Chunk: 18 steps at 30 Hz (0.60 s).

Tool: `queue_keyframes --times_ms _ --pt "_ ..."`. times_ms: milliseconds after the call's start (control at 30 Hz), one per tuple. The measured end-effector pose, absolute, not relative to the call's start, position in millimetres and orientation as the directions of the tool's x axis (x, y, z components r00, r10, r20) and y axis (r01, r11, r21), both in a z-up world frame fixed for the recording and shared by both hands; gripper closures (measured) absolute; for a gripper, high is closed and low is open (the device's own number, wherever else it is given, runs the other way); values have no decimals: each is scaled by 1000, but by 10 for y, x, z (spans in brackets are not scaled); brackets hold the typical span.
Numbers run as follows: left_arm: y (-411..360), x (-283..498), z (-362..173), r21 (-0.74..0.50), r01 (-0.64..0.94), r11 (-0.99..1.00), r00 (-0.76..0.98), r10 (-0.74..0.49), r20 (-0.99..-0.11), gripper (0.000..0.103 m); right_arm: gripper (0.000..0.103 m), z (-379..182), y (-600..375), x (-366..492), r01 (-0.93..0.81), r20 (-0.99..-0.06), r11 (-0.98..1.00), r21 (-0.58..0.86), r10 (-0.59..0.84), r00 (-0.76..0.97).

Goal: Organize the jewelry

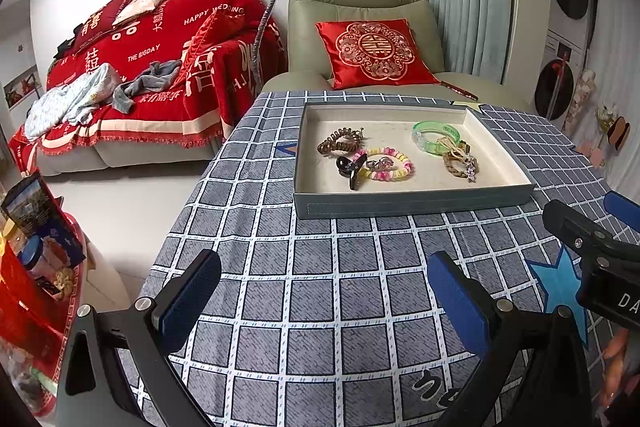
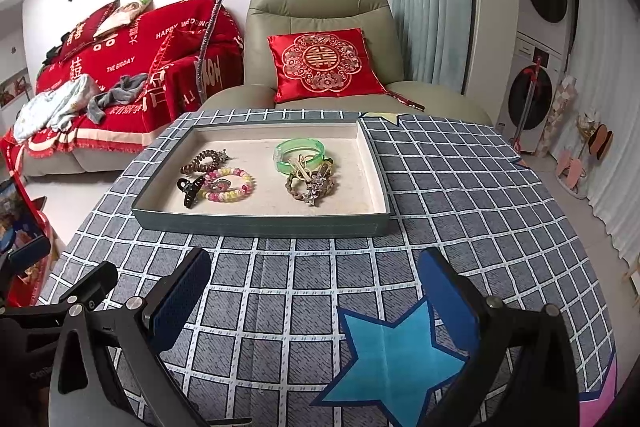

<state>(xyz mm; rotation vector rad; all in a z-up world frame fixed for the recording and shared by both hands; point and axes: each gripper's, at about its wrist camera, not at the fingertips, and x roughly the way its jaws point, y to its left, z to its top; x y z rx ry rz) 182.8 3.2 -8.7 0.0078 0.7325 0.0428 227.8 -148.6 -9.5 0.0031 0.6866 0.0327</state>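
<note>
Both grippers, left gripper & right gripper, gape empty near the tray. Risk: star hair tie tangled w/ green bangle, so one could drag the other.

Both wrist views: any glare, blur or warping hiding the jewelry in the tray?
Left wrist view: tray sharp and evenly lit, no glare on the green bangle; fisheye bends the tablecloth grid. Right wrist view: same soft light, bangle clear, corners dark.
</note>
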Motion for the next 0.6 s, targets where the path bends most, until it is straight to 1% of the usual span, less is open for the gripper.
queue_keyframes --times_ms 600 --pt "28 1820 -73 20 -34 999 742 38 -670 0 0 -75 -1497 2262 -31 -632 999 17 35 774"
